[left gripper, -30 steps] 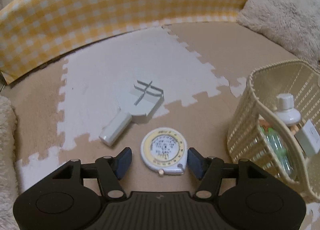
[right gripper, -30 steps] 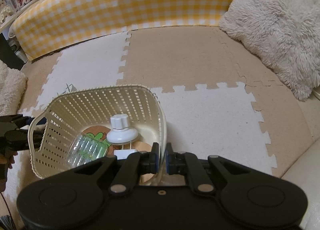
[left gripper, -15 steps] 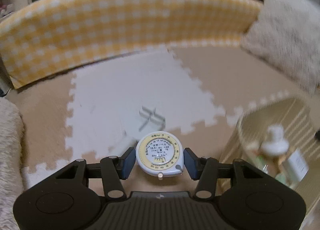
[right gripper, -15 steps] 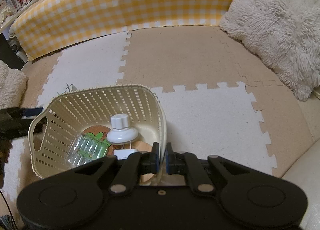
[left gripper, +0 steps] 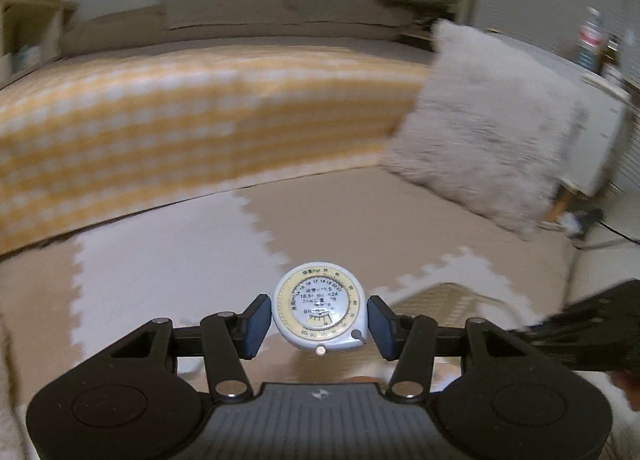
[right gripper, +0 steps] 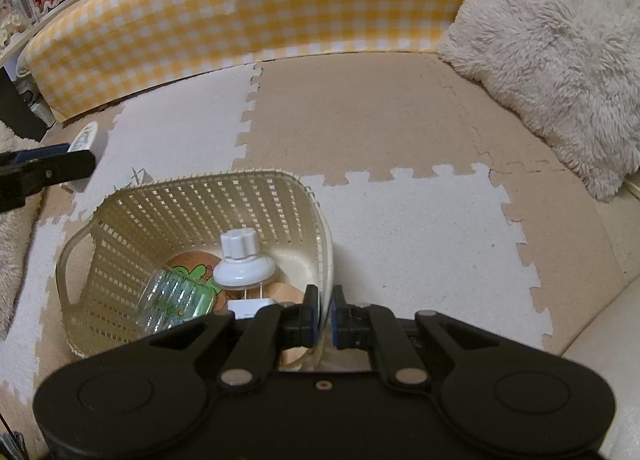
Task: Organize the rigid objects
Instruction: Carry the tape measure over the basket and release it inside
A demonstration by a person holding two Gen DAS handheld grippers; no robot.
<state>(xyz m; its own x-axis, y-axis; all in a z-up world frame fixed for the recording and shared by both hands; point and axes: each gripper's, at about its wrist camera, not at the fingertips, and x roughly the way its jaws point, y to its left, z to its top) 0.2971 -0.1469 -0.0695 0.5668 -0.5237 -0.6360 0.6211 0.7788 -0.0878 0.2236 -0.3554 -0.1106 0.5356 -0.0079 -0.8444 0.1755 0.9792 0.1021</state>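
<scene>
A round white tape measure [left gripper: 318, 306] with a yellow dial hangs above the mat, and my left gripper [left gripper: 319, 322] is shut on its sides. In the right wrist view that gripper [right gripper: 44, 168] shows at the left edge, up beside the cream basket [right gripper: 200, 180], with the tape measure [right gripper: 84, 136] in it. My right gripper [right gripper: 326, 312] is shut on the basket's near right wall. Inside the basket lie a white capped bottle [right gripper: 240, 260], a clear green bottle [right gripper: 176, 296], a round brown disc [right gripper: 192, 264] and a white box [right gripper: 248, 306].
Beige and white puzzle mats [right gripper: 400, 220] cover the floor. A yellow checked bumper [right gripper: 240, 8] bounds the far side and a fluffy cushion [right gripper: 560, 60] leans at the right. A grey-marked flat tool [right gripper: 136, 176] peeks out behind the basket.
My left gripper closed on the tape measure, lifted it off the mat and tilted upward, bringing the room beyond into view. The right gripper and basket stayed put.
</scene>
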